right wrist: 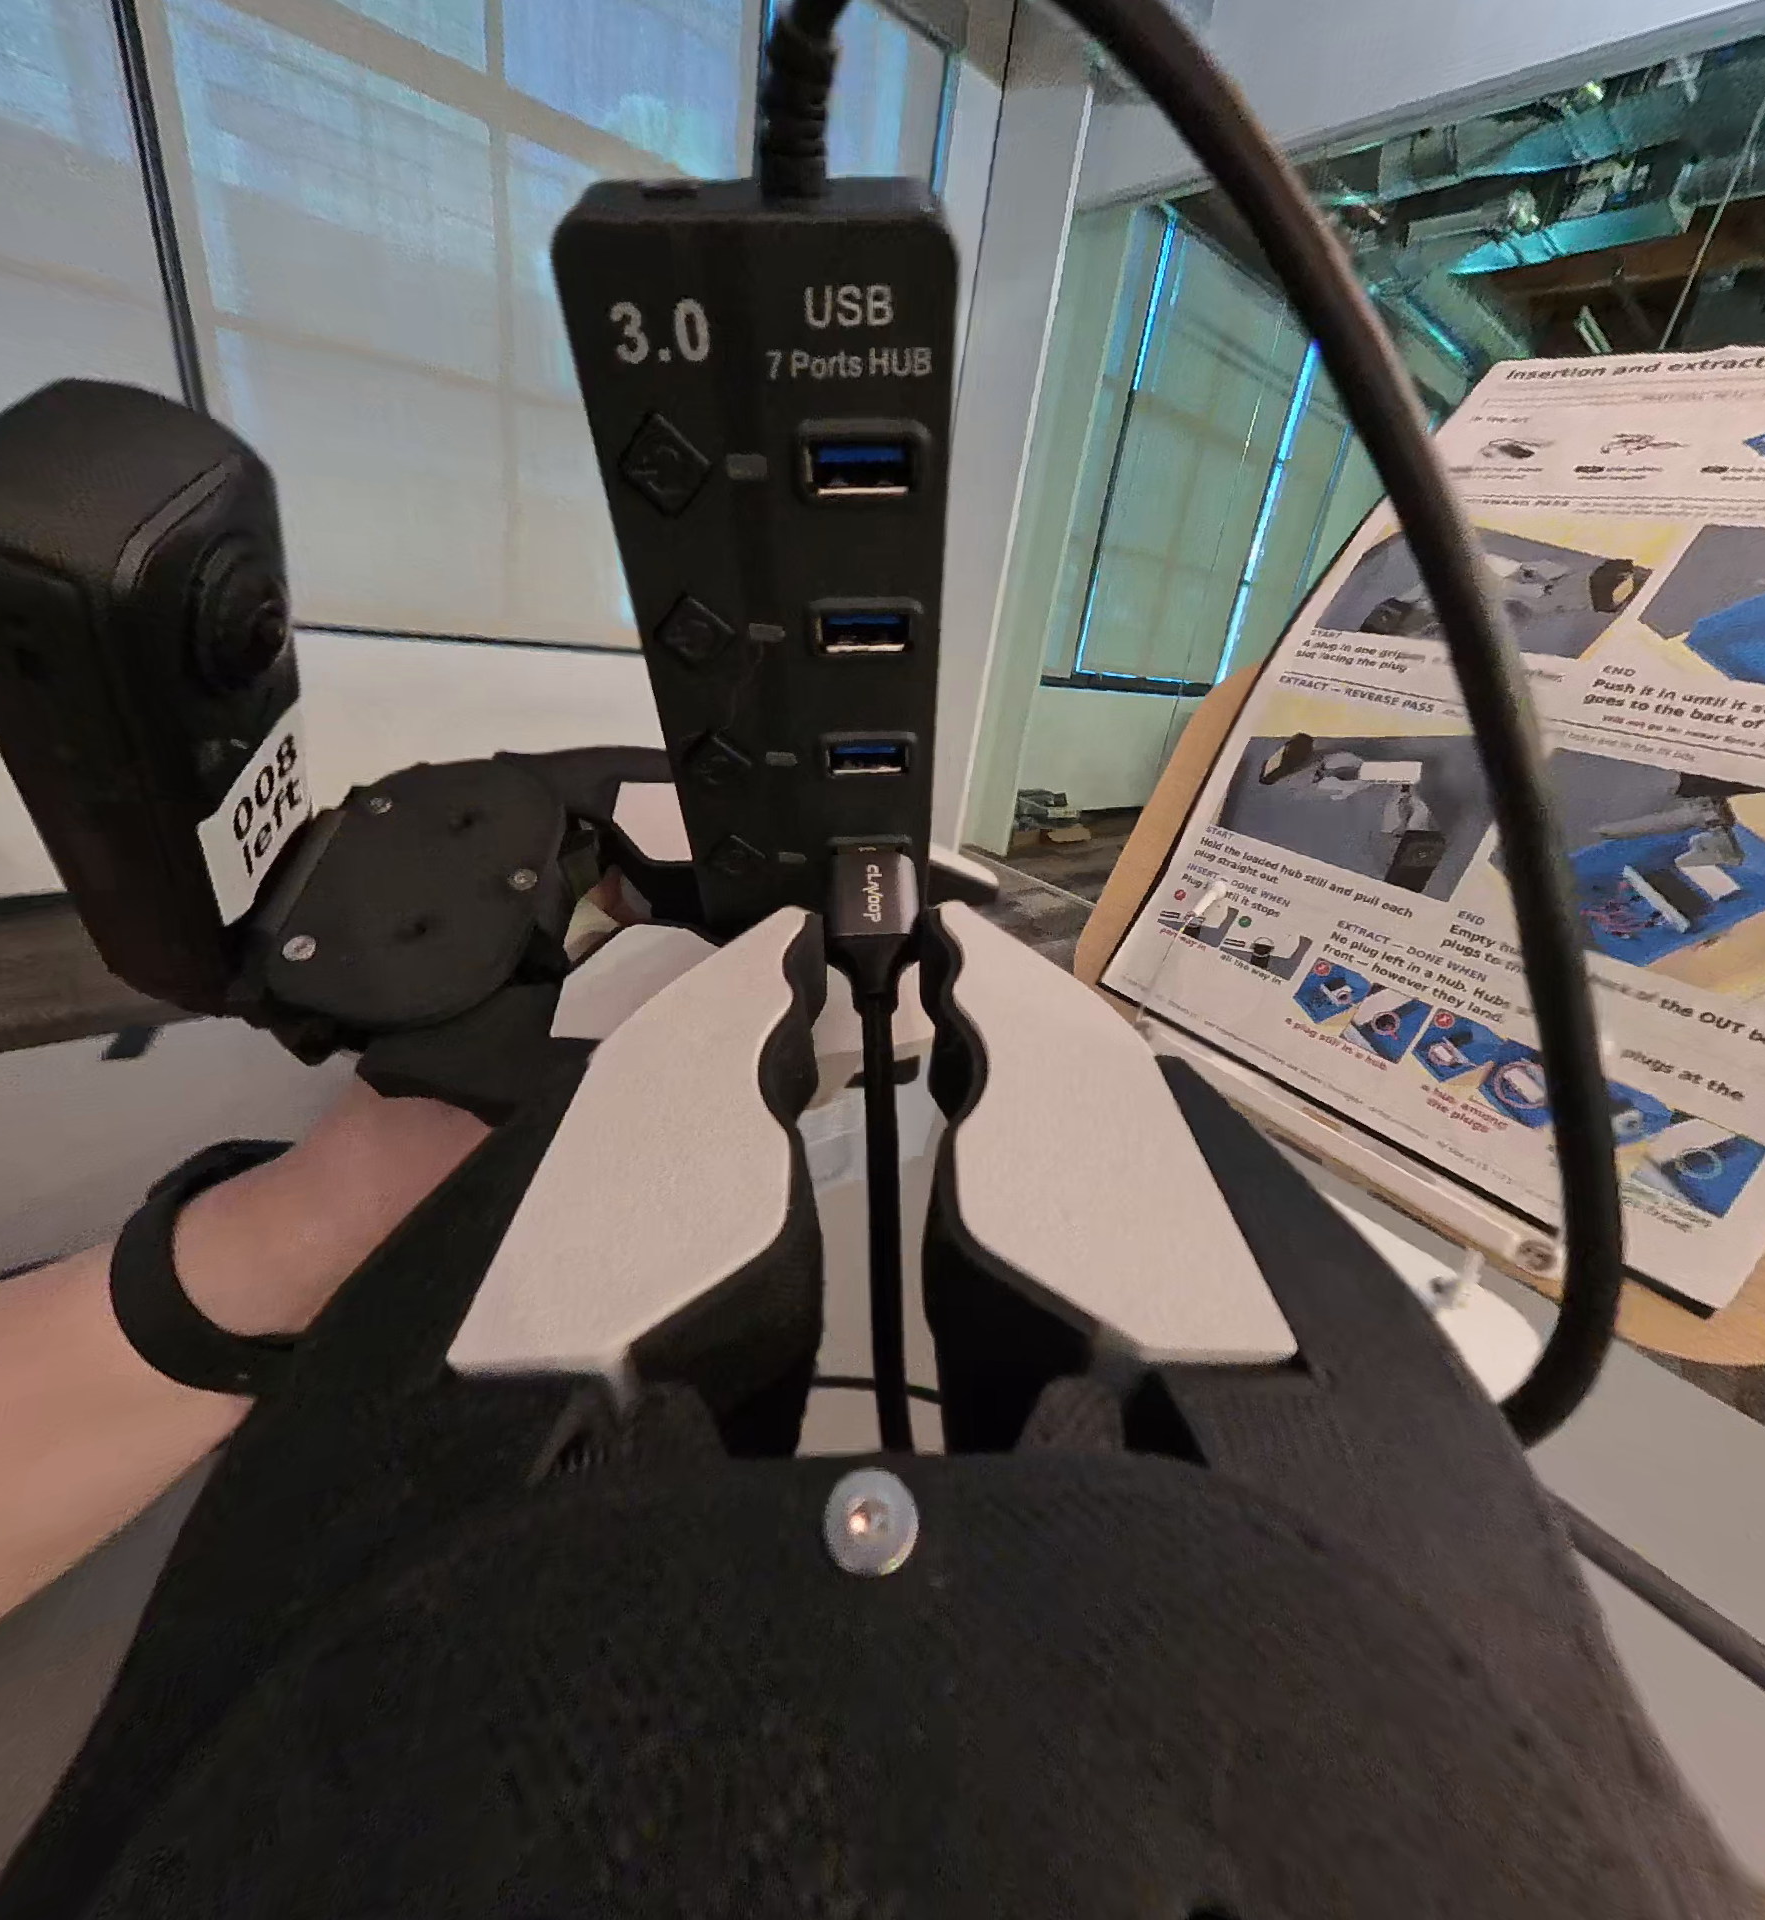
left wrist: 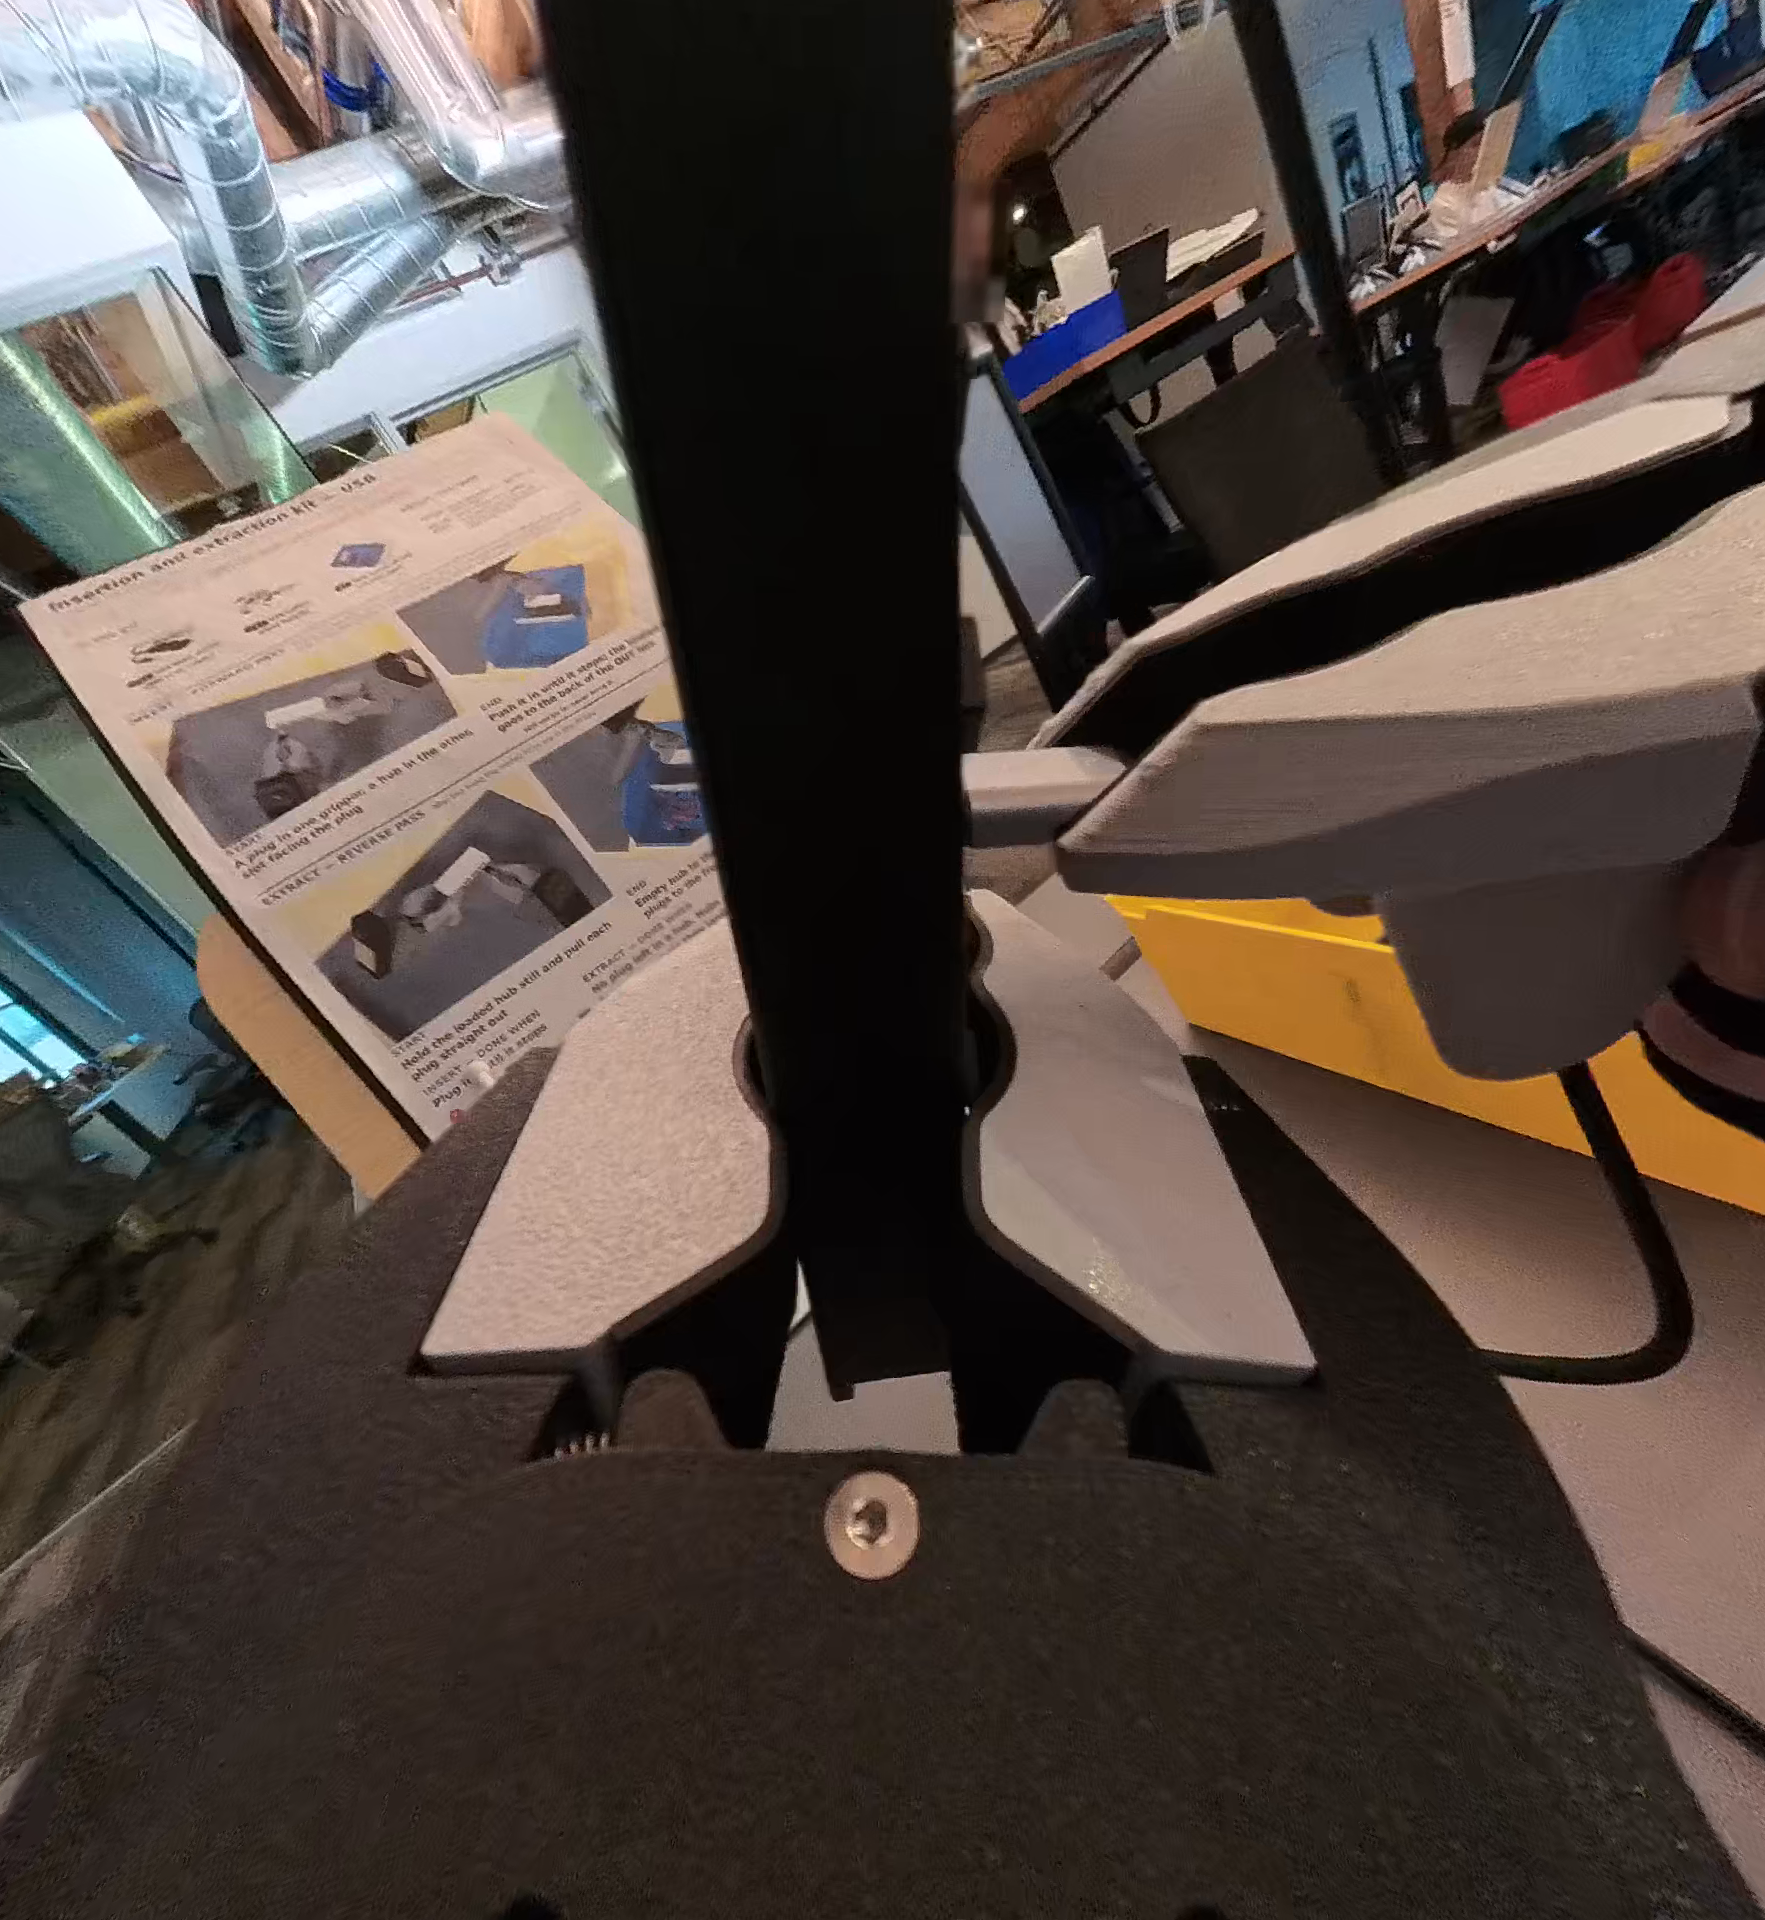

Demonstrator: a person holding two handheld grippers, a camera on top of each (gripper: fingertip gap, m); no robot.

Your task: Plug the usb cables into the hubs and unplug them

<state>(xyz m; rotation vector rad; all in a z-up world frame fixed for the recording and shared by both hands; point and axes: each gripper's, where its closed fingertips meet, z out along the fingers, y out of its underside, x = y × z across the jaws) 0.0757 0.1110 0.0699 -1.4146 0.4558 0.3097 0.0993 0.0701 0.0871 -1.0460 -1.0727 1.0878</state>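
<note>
Hub [right wrist: 753, 540]: black multi-port strip, held upright on its narrow edge by the left claw [left wrist: 862, 1122]; port face turned toward the right wrist view; three blue ports bare above the occupied one
Left claw state: pinching the hub near its lower end, fingers pressed to both flat sides; seen from behind in the left wrist view, the hub is only a dark bar
Plug [right wrist: 870, 891]: dark metal-shelled usb plug sitting in the lowest visible port; how deep it is seated cannot be told
Cable [right wrist: 886, 1195]: thin black lead running back from the plug between the right claw's fingers
Right claw [right wrist: 870, 997]: fingers close on either side of the plug's rear and lead; whether they press it or stand slightly clear, cannot tell
Hub lead [right wrist: 1460, 727]: thick black cord leaving the hub's top and looping down on the right, beside the instruction sheet [right wrist: 1543, 810]
Yellow bin [left wrist: 1304, 997]: on the desk [left wrist: 1480, 1247], just behind the right claw in the left wrist view
Risk, slip: a grip on the thin lead instead of the shell would likely slide or strain the cord
Risk, angle: any pull or push off the port's axis may jam the plug or lever the hub
Risk, hub pivot: held low, the tall hub could rock in the left claw
Risk, snag: the looping hub lead may catch the right claw
</note>
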